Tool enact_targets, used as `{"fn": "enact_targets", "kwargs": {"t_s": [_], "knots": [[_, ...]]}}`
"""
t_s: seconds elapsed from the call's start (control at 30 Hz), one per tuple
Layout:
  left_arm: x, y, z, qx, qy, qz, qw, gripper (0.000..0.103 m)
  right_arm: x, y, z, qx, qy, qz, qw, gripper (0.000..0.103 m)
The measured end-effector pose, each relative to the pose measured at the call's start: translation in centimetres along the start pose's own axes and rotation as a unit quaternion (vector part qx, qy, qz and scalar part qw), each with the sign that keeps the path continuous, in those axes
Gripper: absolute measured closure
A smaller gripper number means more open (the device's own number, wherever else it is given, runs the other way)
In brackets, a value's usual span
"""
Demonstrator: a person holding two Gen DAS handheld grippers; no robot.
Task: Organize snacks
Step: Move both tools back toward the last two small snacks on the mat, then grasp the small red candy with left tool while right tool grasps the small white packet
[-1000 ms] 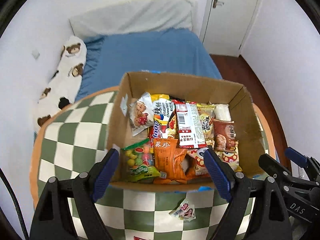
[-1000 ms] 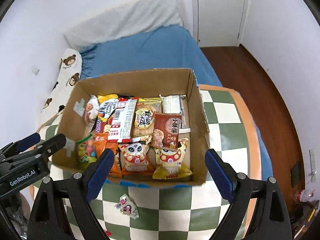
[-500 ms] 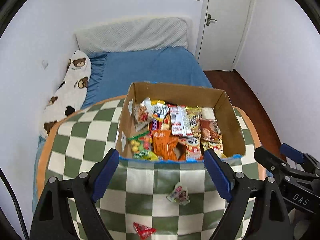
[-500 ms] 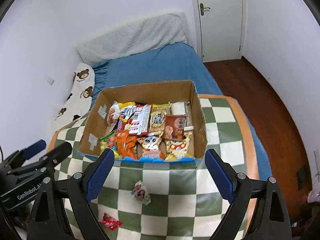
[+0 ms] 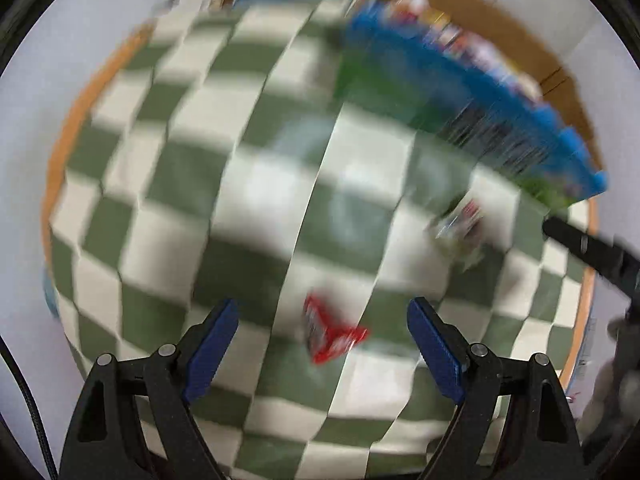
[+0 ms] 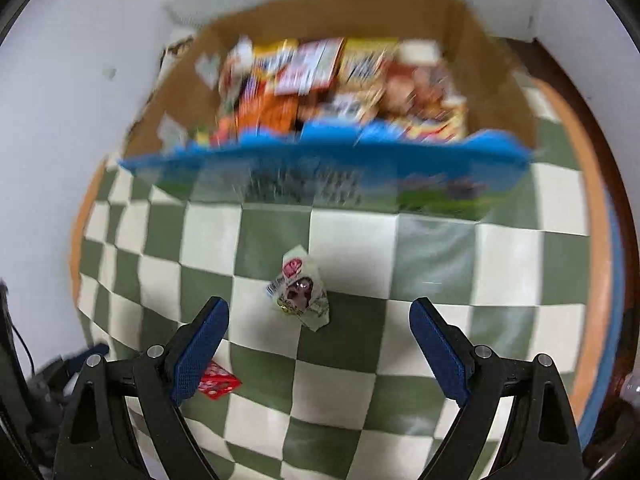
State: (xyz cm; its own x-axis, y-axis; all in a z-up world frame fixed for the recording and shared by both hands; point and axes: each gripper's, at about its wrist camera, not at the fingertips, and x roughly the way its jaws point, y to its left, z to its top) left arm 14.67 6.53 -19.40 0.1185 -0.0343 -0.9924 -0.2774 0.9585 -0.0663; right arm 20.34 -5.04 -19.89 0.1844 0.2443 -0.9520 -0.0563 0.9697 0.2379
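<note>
My left hand-held gripper (image 5: 322, 344) is spread wide with nothing between its blue pads, and a red snack packet (image 5: 330, 334) lies on the checkered bench (image 5: 168, 184) right between the fingertips, though the left view is smeared and I can't say whether anything touches it. At two o'clock in that view sits the cardboard box (image 5: 520, 44) with its blue front edge, and a pale snack packet (image 5: 460, 224) lies just in front of it at three o'clock. My right hand-held gripper (image 6: 318, 340) is spread wide too, holding nothing. Just ahead of it, toward twelve o'clock, the pale snack packet (image 6: 301, 290) rests flat on the bench (image 6: 516, 264), well short of the cardboard box (image 6: 332, 12), which is packed with wrapped snacks (image 6: 332, 84). The red snack packet (image 6: 218, 384) peeks out beside the left finger at eight o'clock.
</note>
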Motion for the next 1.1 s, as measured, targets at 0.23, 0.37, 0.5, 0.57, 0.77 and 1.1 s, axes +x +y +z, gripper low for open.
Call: {"fn": "enact_targets", "kwargs": {"t_s": [0.23,0.37,0.5,0.57,0.77,1.1], "knots": [[6.4,3.5,-3.3,-0.111,0.089,-0.059,0.9881,0.017,7.9,1.8,0.8,-0.025,0.052,-0.006,0.998,0.018],[8.4,3.9,-3.9,-0.144,0.110,-0.077,0.9804,0.017,10.7,2.3,0.7,-0.029,0.074,-0.004,0.997,0.048],[9.5,4.0,-4.3,-0.164,0.119,-0.091,0.9749,0.017,10.4,2.5,-0.3,-0.050,0.070,-0.005,0.996,0.057],[9.7,4.0,-4.2,-0.167,0.115,-0.089,0.9752,0.017,9.9,2.2,-1.3,-0.055,0.080,-0.002,0.995,0.060],[10.5,1.9,-3.1,-0.123,0.095,-0.071,0.9853,0.066,9.3,-0.2,-5.8,-0.043,0.109,0.000,0.993,0.060],[11.7,-4.5,-2.8,-0.004,0.089,-0.021,0.9958,0.063,9.0,-2.5,-9.5,0.008,0.115,0.020,0.993,0.060]]}}
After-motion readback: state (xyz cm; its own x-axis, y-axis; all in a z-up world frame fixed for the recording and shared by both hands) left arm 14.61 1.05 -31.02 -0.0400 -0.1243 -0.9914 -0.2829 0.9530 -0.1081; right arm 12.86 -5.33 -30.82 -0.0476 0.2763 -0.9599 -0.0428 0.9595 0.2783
